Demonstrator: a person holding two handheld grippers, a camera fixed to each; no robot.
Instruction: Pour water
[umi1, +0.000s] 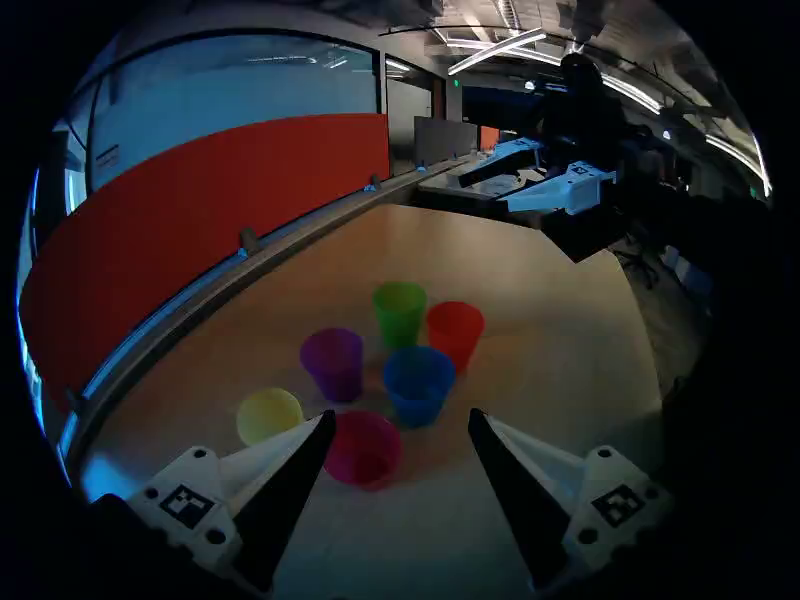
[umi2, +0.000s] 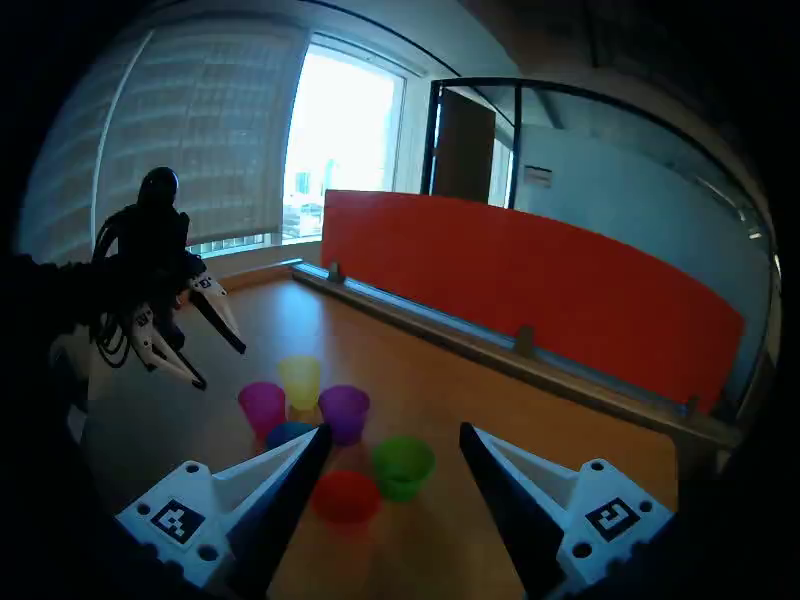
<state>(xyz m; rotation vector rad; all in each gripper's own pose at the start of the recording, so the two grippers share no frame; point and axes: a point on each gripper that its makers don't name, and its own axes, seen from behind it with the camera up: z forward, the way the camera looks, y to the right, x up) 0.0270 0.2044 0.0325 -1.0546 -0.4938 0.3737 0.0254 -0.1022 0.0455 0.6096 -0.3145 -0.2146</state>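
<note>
Holding my left gripper (umi1: 400, 413) wide open and empty, I have the pink cup (umi1: 363, 450) between its fingers, close by the 9 o'clock one. The blue cup (umi1: 418, 382) is dead ahead at 12 o'clock, the purple cup (umi1: 333, 362) at 11 and the yellow cup (umi1: 268, 413) at 10. My right gripper (umi2: 395, 428) gapes empty too, with the red cup (umi2: 345, 497) and green cup (umi2: 403, 465) side by side between its fingers on the wooden table (umi2: 560, 470).
</note>
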